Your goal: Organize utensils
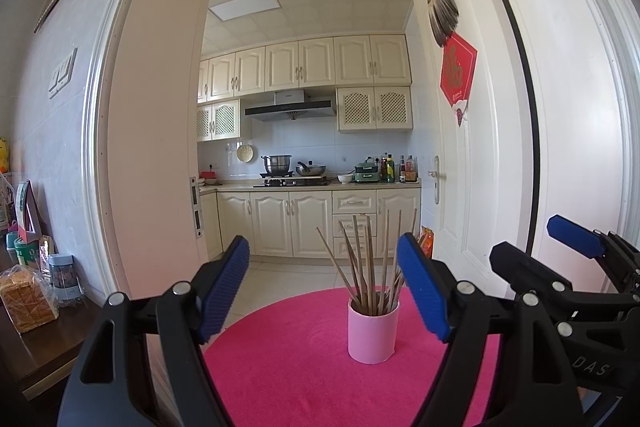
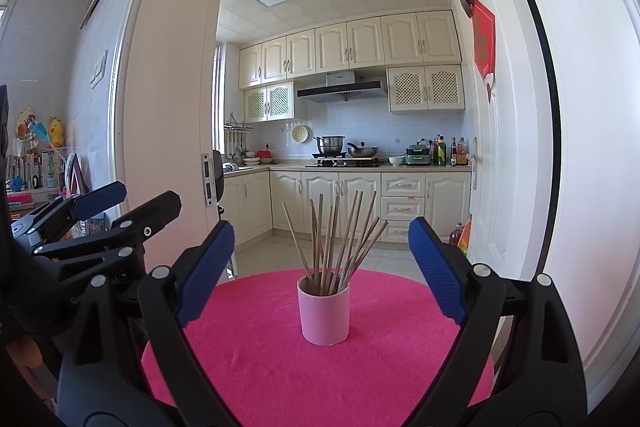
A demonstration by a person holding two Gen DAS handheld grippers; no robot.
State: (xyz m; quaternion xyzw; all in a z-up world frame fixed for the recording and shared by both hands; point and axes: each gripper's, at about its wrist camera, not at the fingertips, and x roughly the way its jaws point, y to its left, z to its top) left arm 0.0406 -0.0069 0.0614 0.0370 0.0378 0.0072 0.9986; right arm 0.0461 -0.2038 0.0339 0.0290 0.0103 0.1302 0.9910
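Note:
A pink cup [image 1: 373, 333] stands upright on a round pink mat [image 1: 300, 367] and holds several wooden chopsticks [image 1: 366, 267] that fan out upward. My left gripper [image 1: 326, 291] is open and empty, held back from the cup, which sits between its blue pads, nearer the right one. In the right wrist view the same cup [image 2: 324, 311] with its chopsticks [image 2: 336, 235] stands on the mat [image 2: 280, 367]. My right gripper [image 2: 320, 271] is open and empty, the cup centred ahead of it. Each gripper shows at the other view's side.
A dark side table [image 1: 44, 347] at the left holds bagged bread [image 1: 26, 301] and jars. A white door frame [image 1: 160, 147] and an open white door [image 1: 480, 187] flank a kitchen with cabinets and a stove behind the mat.

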